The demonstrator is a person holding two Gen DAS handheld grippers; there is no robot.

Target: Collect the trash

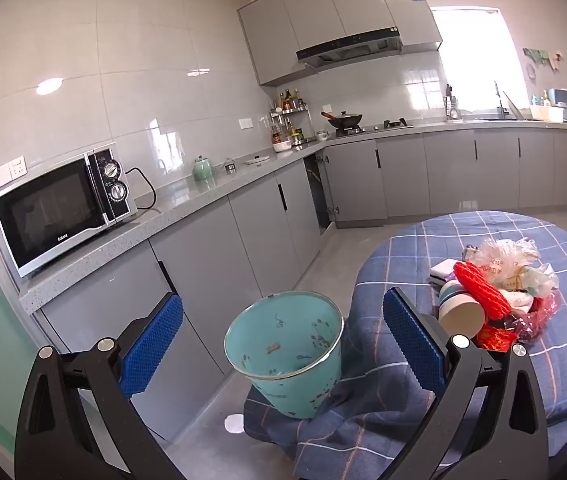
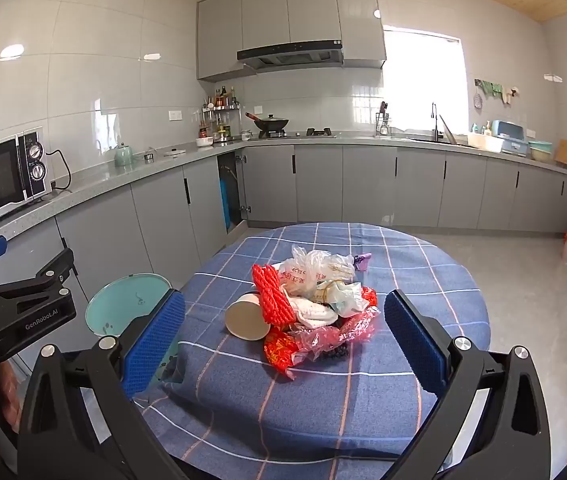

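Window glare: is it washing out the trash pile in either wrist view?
Left wrist view: window blown out white, yet trash pile stays readable. Right wrist view: window overexposed too, pile sharp and evenly lit on the table; fisheye bends the counters in both.

Each gripper is built of matte black plastic arms, angular and cut through with triangular openings. The left gripper (image 1: 283,344) carries two fingers (image 1: 151,346) faced with bright blue pads of fine, waffle-like texture; round silver screw heads sit at the joints of its black linkages. The right gripper (image 2: 283,346) is of the same make: blue textured fingers (image 2: 154,344), black arms, silver screws at the pivots. In the right wrist view the left gripper's side shows white lettering, "GenRobot.AI", on black plastic, with small silver screws and a blue pad edge. Below it, bare skin of the person's left hand (image 2: 1,390) appears.
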